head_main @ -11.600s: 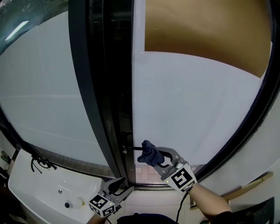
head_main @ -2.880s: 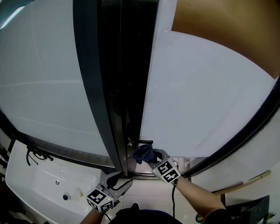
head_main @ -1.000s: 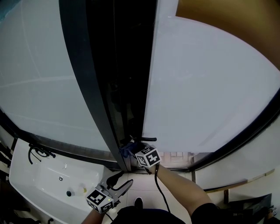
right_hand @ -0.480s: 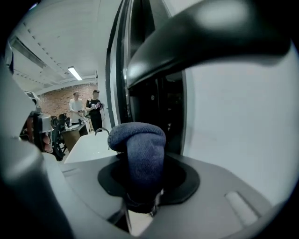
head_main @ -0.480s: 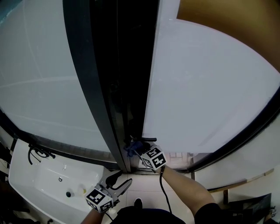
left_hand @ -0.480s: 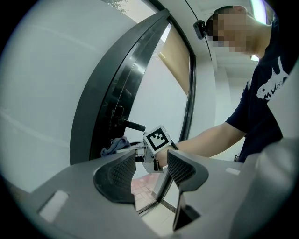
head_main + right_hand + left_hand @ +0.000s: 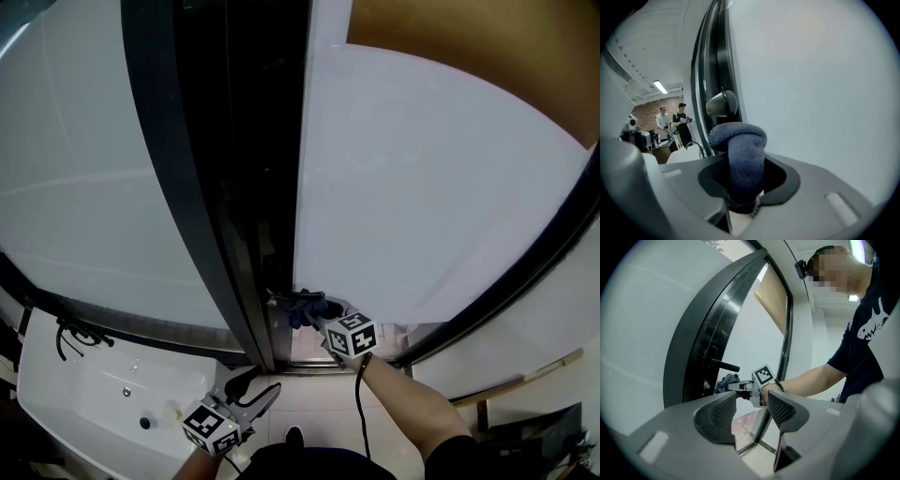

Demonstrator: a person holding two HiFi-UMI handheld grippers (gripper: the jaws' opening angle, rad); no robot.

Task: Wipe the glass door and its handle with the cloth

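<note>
Item: blue cloth (image 7: 740, 150) — soft, light, limp — bunched and clamped at its gathered middle in your right gripper (image 7: 317, 317), just under the handle (image 7: 302, 295) of the glass door (image 7: 422, 187); your left gripper (image 7: 751, 412) hangs low, jaws apart, empty.

- A white sink (image 7: 94, 394) sits near left, with a black tap (image 7: 73, 335) on its far rim.
- A brown panel (image 7: 469, 56) fills the far right corner.
- Two people (image 7: 670, 123) stand far left, before a brick wall (image 7: 644, 118).
- A strip light (image 7: 659, 86) glows overhead.
</note>
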